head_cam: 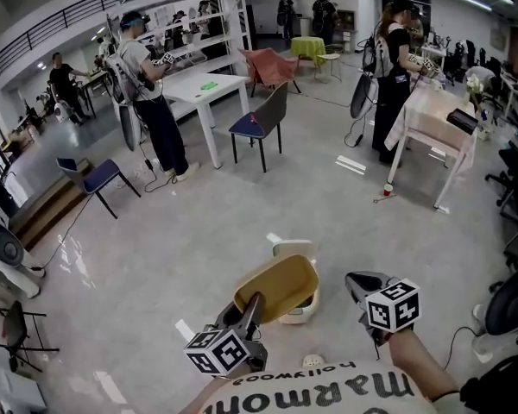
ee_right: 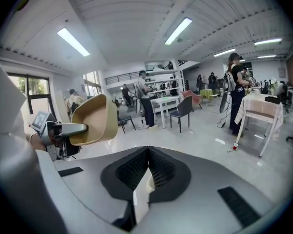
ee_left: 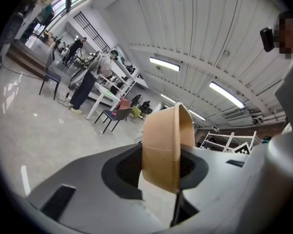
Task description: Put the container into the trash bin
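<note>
A tan paper container (head_cam: 276,287) hangs tilted on its side just over a small white trash bin (head_cam: 306,310) on the floor. The bin's lid (head_cam: 295,249) stands up behind it. My left gripper (head_cam: 253,307) is shut on the container's wall. In the left gripper view the container (ee_left: 165,147) stands edge-on between the jaws of the left gripper (ee_left: 161,172). My right gripper (head_cam: 356,283) hovers just right of the bin, apart from it. The right gripper (ee_right: 147,156) has its jaws together with nothing held, and the container (ee_right: 94,118) shows at its left.
Grey floor with white tape marks spreads ahead. A black chair (head_cam: 261,119) and a white table (head_cam: 209,89) stand behind, a blue chair (head_cam: 95,178) at the left, and a cloth-covered table (head_cam: 436,123) at the right. Several people work at the tables. Fans (head_cam: 4,248) flank the sides.
</note>
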Demonstrator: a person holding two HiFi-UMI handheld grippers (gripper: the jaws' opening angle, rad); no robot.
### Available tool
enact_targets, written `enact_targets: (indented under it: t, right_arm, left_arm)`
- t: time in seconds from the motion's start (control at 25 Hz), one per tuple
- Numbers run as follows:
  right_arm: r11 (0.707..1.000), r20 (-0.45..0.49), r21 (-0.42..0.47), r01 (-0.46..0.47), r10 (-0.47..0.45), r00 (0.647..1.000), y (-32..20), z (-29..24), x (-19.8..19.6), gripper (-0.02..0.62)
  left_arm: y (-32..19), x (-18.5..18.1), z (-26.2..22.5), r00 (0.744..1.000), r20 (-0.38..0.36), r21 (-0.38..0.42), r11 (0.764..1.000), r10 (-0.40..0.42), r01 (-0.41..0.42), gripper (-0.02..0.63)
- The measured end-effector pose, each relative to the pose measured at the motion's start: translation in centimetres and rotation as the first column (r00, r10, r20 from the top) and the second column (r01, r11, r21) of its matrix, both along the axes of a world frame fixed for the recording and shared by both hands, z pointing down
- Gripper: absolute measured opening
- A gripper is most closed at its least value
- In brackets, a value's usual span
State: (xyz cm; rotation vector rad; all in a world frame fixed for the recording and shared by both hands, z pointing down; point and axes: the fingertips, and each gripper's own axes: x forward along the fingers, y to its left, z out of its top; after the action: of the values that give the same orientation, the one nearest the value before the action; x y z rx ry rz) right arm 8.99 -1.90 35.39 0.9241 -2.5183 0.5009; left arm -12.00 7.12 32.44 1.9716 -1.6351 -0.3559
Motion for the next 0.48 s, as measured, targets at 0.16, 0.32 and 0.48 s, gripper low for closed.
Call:
enact_targets:
  t: [0.16, 0.32, 0.48]
  right_arm:
    - [0.999, 0.003, 0.008, 0.043, -0.043, 0.999, -3.5, -0.1, -0.8, 0.002]
    - [0.997, -0.003, 0.014, 0.08, -0.08, 0.997, -6.5, 0.3, -1.2, 0.002]
    - [0.996, -0.01, 0.012, 0.09, -0.09, 0.996, -8.8, 0.7, -0.6, 0.002]
  left_arm:
    - [-2.7, -0.2, 0.4, 0.999, -0.001, -0.002, 0.999, -0.036, 0.036, 0.124]
    - [-5.4, -0.5, 1.0, 0.998, 0.001, -0.003, 0.998, -0.066, 0.066, 0.123]
    - [-8.0, 0.5, 1.2, 0.998, 0.005, 0.0, 0.998, -0.067, 0.067, 0.123]
